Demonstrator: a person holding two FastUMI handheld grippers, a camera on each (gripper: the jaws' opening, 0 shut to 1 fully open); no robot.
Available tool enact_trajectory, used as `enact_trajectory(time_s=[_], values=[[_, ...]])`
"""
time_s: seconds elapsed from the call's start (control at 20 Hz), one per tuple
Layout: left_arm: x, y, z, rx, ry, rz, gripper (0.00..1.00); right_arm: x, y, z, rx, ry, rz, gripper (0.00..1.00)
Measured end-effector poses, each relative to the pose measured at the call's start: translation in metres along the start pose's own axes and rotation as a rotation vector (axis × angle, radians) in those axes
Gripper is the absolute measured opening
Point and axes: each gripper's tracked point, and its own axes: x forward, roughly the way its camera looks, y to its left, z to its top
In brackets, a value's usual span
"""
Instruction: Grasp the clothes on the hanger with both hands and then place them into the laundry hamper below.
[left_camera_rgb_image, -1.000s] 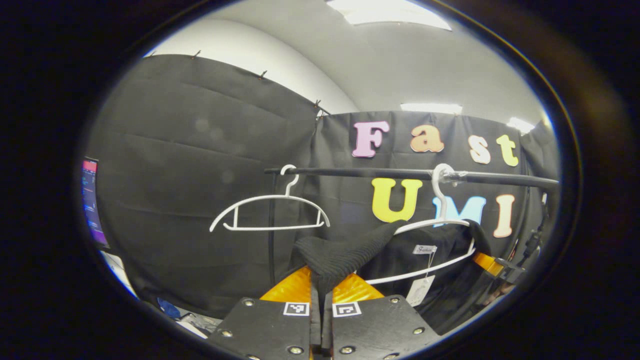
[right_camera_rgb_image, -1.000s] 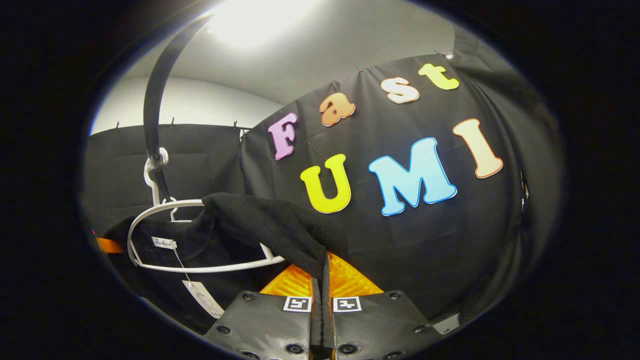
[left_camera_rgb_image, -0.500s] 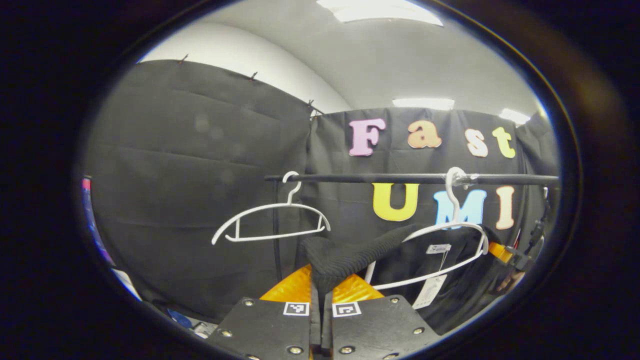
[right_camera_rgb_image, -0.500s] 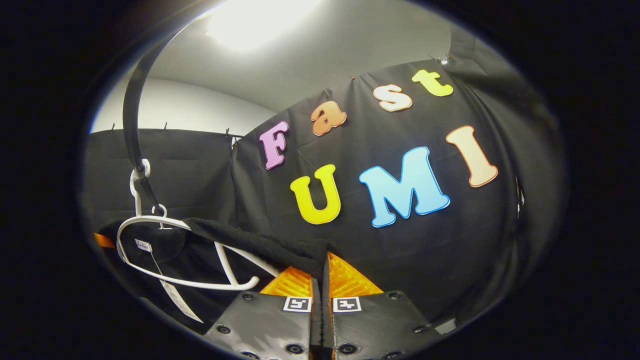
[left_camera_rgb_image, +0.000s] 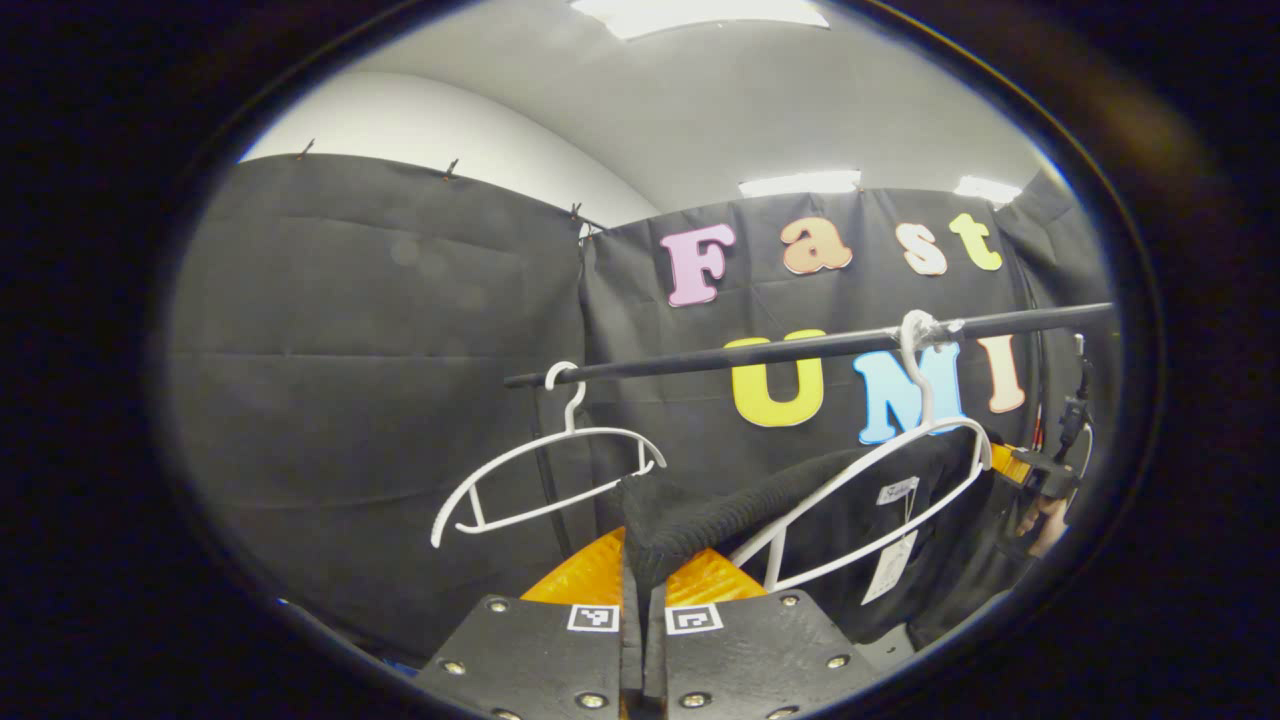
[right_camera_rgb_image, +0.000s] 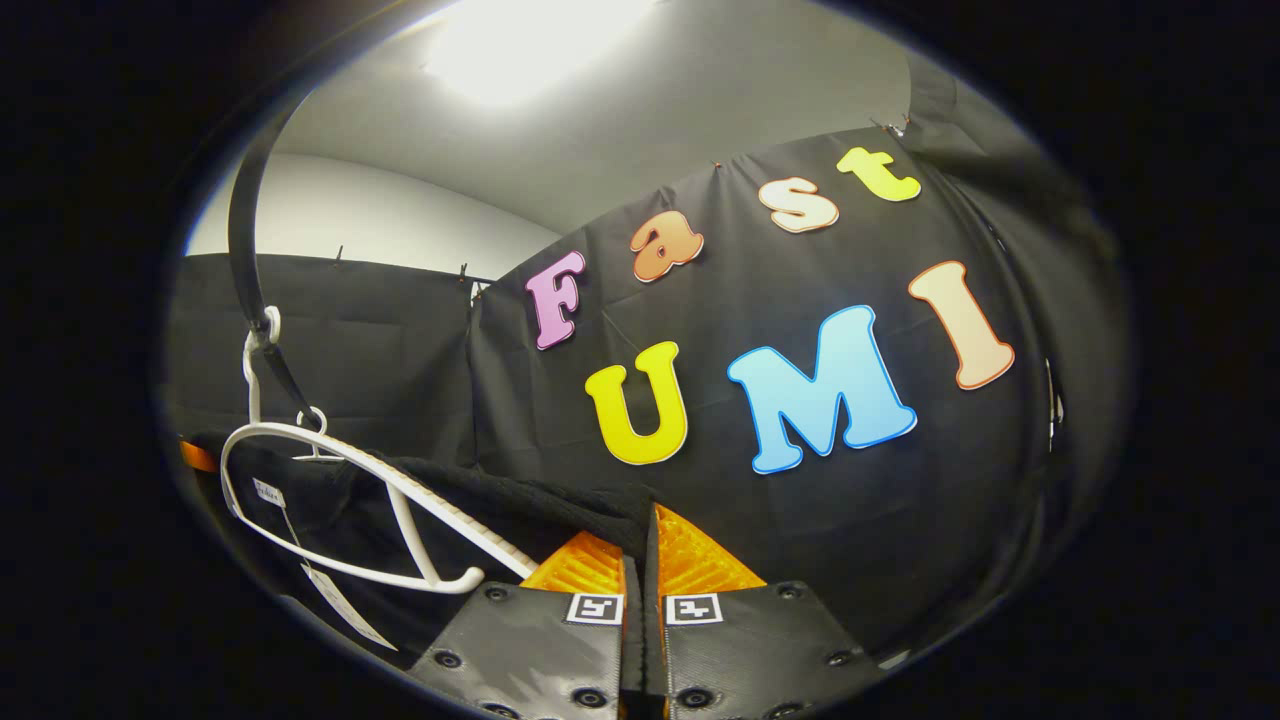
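Left hand-held gripper (left_camera_rgb_image: 641, 575) pinching black garment (left_camera_rgb_image: 720, 510), right hand-held gripper (right_camera_rgb_image: 640, 560) likewise

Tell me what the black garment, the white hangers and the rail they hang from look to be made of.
Black garment: a knit, seemingly ribbed, matte; fine ridges show where the left claw pinches it.
White hangers: thin, smooth and slightly glossy; plastic or coated wire, hard to tell which. The one carrying the garment has a ridged upper edge.
Rail: a thin, straight black bar, likely painted metal.
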Motion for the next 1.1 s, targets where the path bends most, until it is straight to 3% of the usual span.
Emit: enact_trajectory(time_s=[0.6, 1.1], values=[[0.006, 0.023, -0.051, -0.011, 0.124, -0.011, 0.03, -0.004, 0.003, -0.045, -0.019, 0.099, 0.019, 0.00], [0.001, 0.034, -0.098, -0.084, 0.187, -0.083, 0.00, -0.050, 0.012, -0.069, -0.052, 0.184, -0.080, 0.02]])
